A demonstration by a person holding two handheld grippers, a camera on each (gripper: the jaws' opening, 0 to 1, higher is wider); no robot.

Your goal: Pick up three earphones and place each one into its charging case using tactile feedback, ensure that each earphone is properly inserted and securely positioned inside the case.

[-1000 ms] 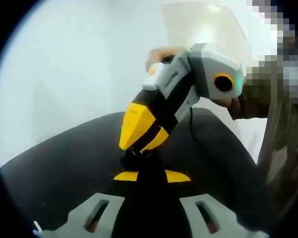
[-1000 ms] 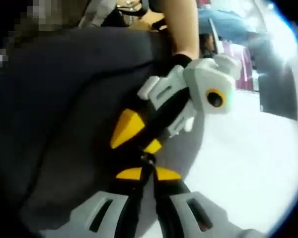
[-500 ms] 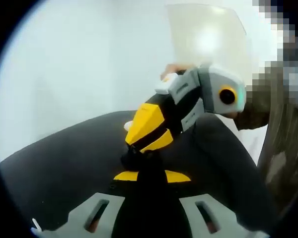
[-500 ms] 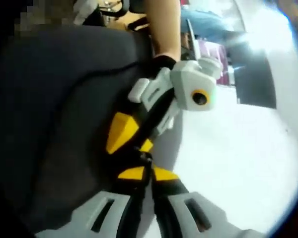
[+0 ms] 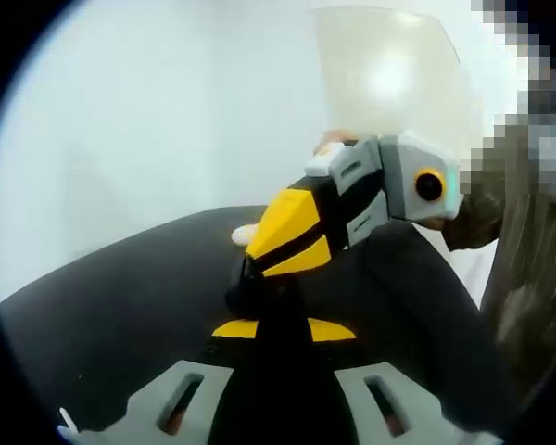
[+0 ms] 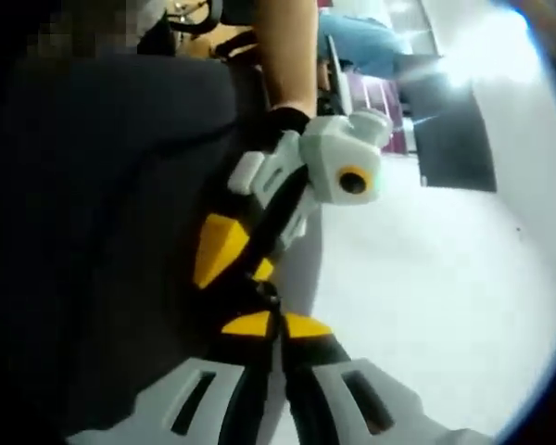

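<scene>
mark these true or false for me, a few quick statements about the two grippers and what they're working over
1. The yellow-and-black tips of the left gripper and the right gripper meet nose to nose above the dark grey mat. True.
2. The right gripper's jaws are spread wide apart. False: they stand close together, with only a thin slit between them.
3. A small white object lies on the mat beyond the grippers. True; it is too blurred to identify.
4. The mat lies on a red cloth. False: it lies on a white tabletop.
5. A person's bare forearm reaches down to the left gripper. True.
</scene>
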